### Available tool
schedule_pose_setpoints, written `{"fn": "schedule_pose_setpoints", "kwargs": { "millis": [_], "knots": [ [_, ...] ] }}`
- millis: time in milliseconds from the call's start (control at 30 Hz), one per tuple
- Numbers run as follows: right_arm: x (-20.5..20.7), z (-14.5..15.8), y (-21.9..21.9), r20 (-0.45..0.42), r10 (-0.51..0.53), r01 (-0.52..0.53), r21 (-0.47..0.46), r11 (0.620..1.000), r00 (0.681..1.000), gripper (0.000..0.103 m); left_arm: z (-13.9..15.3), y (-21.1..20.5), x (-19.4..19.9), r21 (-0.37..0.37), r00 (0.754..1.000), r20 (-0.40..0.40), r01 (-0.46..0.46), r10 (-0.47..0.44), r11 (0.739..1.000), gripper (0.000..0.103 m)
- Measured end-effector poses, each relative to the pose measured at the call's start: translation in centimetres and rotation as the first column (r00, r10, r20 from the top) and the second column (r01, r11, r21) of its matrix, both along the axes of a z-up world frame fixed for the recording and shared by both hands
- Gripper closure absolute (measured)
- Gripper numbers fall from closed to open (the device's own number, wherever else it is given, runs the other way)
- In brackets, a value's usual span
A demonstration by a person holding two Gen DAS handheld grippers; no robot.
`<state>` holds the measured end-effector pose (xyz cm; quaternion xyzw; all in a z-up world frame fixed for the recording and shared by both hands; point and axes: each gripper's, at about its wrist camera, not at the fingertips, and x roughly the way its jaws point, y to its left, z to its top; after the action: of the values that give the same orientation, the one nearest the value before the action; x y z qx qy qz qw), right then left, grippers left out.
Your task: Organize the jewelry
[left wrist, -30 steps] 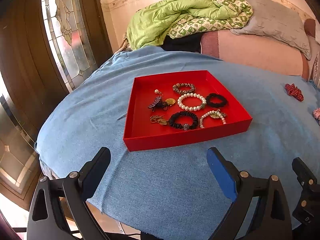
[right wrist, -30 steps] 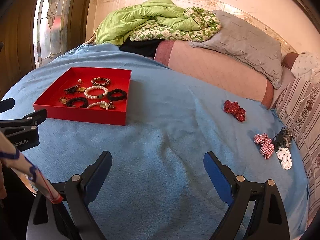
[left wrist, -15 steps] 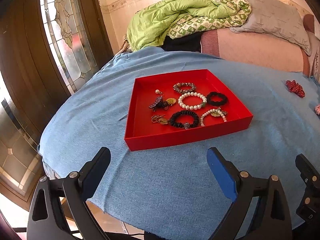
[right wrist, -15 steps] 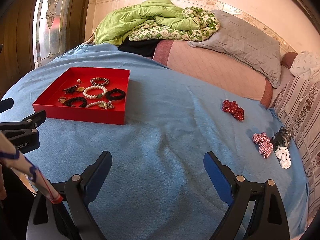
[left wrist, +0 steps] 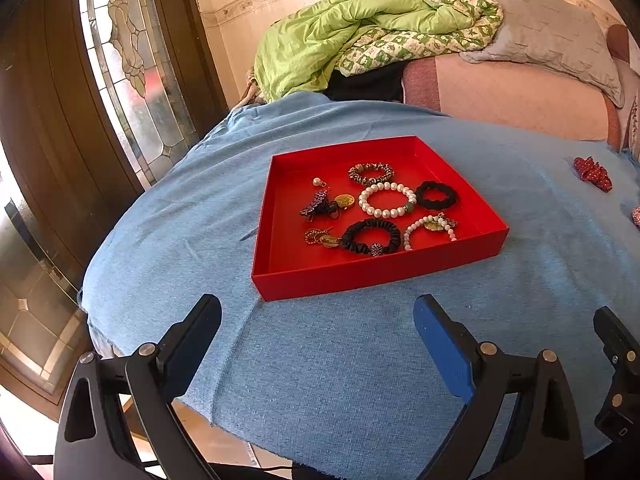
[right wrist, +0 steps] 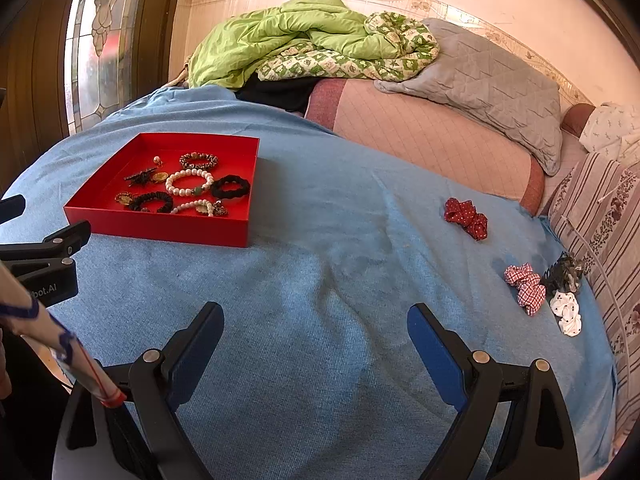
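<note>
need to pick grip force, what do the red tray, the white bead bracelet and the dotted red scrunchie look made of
Red tray: likely matte cardboard, judging by its thin, straight walls and lack of shine.
White bead bracelet: glossy round beads, pearl-like; real or plastic cannot be told.
Dotted red scrunchie: soft gathered fabric, with visible ruffled folds.
</note>
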<state>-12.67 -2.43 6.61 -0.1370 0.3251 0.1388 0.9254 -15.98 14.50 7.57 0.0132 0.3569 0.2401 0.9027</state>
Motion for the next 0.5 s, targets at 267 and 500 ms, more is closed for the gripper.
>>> {"fn": "schedule_pose_setpoints", "kwargs": {
  "millis": [267,500],
  "knots": [
    [0.00,-0.16,-0.09,-0.002,-0.001,0.000,-0.003,1.000,1.000,0.008,0.09,0.27,-0.04,0.001,1.000,-0.002,-0.003,0.003,1.000,0.007],
    [0.00,-0.26,-0.16,0.000,0.001,-0.001,-0.005,1.000,1.000,0.008,0.10,0.41,-0.07,0.002,1.000,-0.004,-0.005,0.005,1.000,0.007]
  ]
}}
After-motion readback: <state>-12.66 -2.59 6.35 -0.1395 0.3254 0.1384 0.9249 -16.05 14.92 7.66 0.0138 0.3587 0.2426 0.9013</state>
